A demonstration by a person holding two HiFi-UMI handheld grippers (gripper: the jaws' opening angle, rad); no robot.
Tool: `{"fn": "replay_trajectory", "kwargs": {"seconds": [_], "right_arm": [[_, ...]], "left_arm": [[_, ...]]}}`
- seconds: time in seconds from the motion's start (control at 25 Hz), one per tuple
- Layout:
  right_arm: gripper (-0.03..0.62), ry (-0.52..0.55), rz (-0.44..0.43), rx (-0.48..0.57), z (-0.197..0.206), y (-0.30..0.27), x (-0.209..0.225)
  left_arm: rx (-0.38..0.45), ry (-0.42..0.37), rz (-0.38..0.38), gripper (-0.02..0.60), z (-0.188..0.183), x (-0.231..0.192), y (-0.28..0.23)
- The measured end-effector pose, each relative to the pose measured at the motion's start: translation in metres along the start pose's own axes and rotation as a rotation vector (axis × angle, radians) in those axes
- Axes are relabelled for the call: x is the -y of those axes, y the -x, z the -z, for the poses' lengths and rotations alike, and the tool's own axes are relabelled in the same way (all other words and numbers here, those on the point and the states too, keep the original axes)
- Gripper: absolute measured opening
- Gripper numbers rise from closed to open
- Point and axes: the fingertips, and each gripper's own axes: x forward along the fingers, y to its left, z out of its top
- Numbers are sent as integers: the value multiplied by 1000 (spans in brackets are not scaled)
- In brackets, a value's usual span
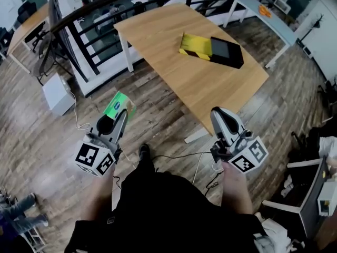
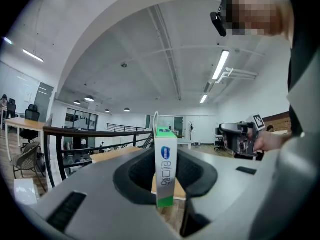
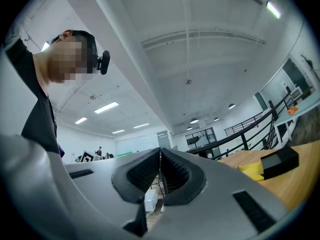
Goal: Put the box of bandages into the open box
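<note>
Green-and-white bandage box (image 2: pixel 165 169), upright

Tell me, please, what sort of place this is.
Most likely an open-plan office, perhaps on an upper level: a long wooden table stands on wood flooring, a black railing runs beside it, strip lights run overhead, and an office chair stands further off.
</note>
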Motion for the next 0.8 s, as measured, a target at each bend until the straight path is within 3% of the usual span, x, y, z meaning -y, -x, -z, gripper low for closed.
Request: {"fn": "replay_trajectory", "kwargs": {"seconds": [0.4,0.8], "right_arm": [[38,-10,16,-23,12,-84,40],[38,-12,42,-35,21,-154,57]], "left_arm": [[15,31,16,95,-3,-88,-56],[9,42,55,96,-9,-146,-81]]}}
